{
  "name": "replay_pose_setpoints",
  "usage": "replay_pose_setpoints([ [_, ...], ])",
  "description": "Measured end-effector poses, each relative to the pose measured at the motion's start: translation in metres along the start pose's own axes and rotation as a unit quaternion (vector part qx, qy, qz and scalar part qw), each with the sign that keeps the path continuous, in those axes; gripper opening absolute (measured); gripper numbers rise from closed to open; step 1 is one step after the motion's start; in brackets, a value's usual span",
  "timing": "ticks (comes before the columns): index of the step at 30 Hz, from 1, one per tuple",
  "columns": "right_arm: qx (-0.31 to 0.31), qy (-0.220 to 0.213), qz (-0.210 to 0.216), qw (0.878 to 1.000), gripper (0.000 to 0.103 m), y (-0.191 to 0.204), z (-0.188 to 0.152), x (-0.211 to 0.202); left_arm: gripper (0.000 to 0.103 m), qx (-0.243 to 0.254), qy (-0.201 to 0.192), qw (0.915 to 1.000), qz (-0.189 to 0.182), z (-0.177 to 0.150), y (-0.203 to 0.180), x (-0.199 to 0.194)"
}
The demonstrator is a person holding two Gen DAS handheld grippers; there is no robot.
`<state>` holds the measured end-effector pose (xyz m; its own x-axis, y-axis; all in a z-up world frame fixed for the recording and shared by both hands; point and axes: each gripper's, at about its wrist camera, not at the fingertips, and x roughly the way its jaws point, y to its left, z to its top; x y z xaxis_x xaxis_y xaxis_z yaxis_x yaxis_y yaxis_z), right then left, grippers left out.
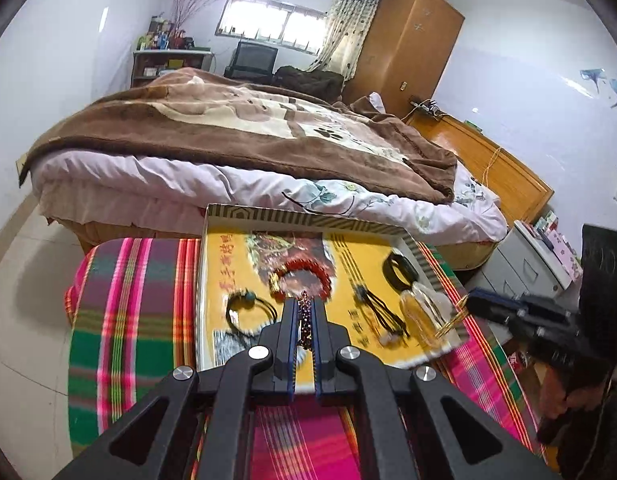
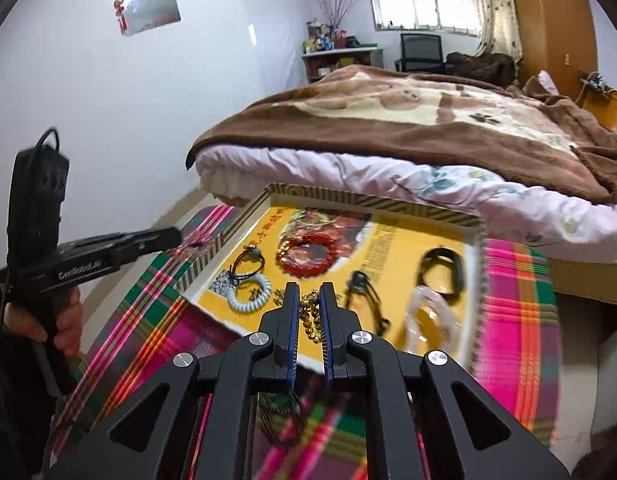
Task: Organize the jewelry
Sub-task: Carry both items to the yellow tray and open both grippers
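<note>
Striped tray rim [image 2: 372, 200] touches bed edge [image 2: 348, 168] — floor left.

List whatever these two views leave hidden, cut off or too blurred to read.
- Dark bead string, left wrist view: its lower part is hidden between the left gripper jaws.
- Gold bead chain, right wrist view: its length is hidden between the right gripper jaws.
- Clear bracelet, both views: motion blur smears its shape.
- Tray print, both views: blurred, partly covered by jewelry.
</note>
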<state>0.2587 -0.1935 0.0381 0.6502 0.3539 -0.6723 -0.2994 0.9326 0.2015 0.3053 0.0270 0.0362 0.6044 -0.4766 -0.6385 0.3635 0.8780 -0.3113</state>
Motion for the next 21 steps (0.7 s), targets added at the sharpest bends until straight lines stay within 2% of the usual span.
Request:
replay_pose_setpoints([
  [3,-0.002,0.019,-0.001,1.000,0.010,0.005,0.004,0.027,0.006,0.005,0.007,0.9999,0.013,0.010,0.011,0.021],
  [10,-0.004,0.061,-0.003,0.998,0.010,0.009,0.004,0.078,0.006,-0.015,0.032,0.9992,0.017,0.027,0.041,0.073],
  [21,-0.021,0.090,-0.015,0.996,0.010,0.016,-0.002,0.110,0.006,-0.015,0.050,0.9983,0.025,0.040,0.053,0.119],
])
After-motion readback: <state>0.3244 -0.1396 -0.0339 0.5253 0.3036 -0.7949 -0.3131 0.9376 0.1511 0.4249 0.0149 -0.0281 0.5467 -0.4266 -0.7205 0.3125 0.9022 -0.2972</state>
